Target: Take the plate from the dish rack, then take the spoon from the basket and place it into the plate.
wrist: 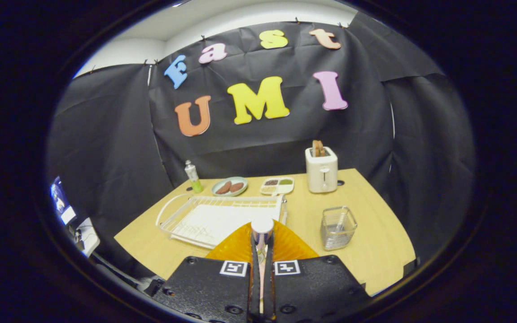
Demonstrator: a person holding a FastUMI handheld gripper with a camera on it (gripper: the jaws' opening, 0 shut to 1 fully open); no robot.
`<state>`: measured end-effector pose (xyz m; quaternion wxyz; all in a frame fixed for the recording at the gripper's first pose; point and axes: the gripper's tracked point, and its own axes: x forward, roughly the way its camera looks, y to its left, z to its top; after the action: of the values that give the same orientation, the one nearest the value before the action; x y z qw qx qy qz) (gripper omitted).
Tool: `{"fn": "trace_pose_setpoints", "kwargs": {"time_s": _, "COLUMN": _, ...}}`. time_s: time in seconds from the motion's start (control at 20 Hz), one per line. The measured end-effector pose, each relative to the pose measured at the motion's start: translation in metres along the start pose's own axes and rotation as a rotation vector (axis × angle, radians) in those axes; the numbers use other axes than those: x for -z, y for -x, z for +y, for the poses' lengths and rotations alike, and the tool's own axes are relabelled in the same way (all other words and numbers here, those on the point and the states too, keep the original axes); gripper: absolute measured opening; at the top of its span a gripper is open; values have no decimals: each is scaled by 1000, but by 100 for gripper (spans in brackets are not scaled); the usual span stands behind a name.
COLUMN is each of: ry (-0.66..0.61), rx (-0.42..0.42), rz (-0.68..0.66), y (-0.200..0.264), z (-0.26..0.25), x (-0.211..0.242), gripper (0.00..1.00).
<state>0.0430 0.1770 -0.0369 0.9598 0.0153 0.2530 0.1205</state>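
Note:
My gripper [262,238] is shut on the rim of an orange plate [291,246], which fans out to both sides of the fingers and hangs above the table. Just beyond the plate lies the white dish rack [204,220], flat on the wooden table with nothing standing in it. To the right of the fingers stands a small wire mesh basket [338,228]. A pale spoon [342,220] leans upright inside it, hard to make out through the mesh.
A white toaster [321,169] with bread in it stands at the back right. A green plate with sausages [229,186], a small divided snack tray [277,185] and a bottle [193,176] line the back. Wooden table [375,215] edges run left and right.

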Motion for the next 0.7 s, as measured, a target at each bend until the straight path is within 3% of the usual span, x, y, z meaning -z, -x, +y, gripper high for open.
{"fn": "trace_pose_setpoints", "kwargs": {"time_s": 0.45, "ry": 9, "rx": -16, "rz": 156, "y": -45, "z": 48, "x": 80, "gripper": 8}}
{"fn": "trace_pose_setpoints", "kwargs": {"time_s": 0.7, "ry": 33, "rx": -30, "rz": 197, "y": -55, "z": 60, "x": 90, "gripper": 9}}
